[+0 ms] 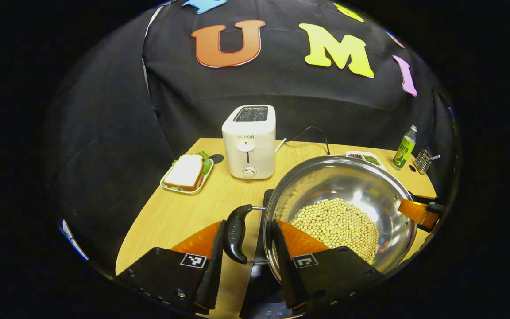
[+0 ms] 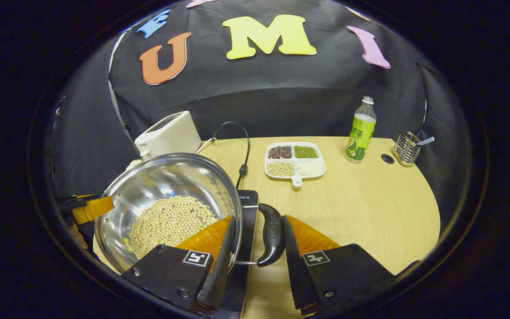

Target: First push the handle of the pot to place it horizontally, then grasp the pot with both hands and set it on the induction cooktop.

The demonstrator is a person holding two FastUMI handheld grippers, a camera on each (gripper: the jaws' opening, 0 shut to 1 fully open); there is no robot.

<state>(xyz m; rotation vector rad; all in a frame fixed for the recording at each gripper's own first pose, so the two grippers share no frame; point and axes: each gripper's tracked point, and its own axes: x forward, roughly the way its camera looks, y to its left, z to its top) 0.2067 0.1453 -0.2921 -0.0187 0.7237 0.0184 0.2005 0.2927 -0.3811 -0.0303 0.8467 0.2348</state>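
Pot handles sit between each pair of my tongs: left tongs (image 1: 247, 259) straddle one handle (image 1: 236, 232), right tongs (image 2: 255, 261) the other (image 2: 271, 235), both spread apart. The pot (image 1: 341, 212) of soybeans (image 1: 337, 226) sits over the induction cooktop (image 2: 247, 208); beyond, the toaster (image 1: 249, 141) stands on the tabletop (image 2: 361, 208).

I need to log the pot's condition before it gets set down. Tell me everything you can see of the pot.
The pot is a wide, shiny steel pan with no lid, holding a layer of pale round beans. It has a black loop handle on each side. The left gripper has its jaws around one handle, the right gripper around the other. The pot sits above a dark cooktop on the wooden table.
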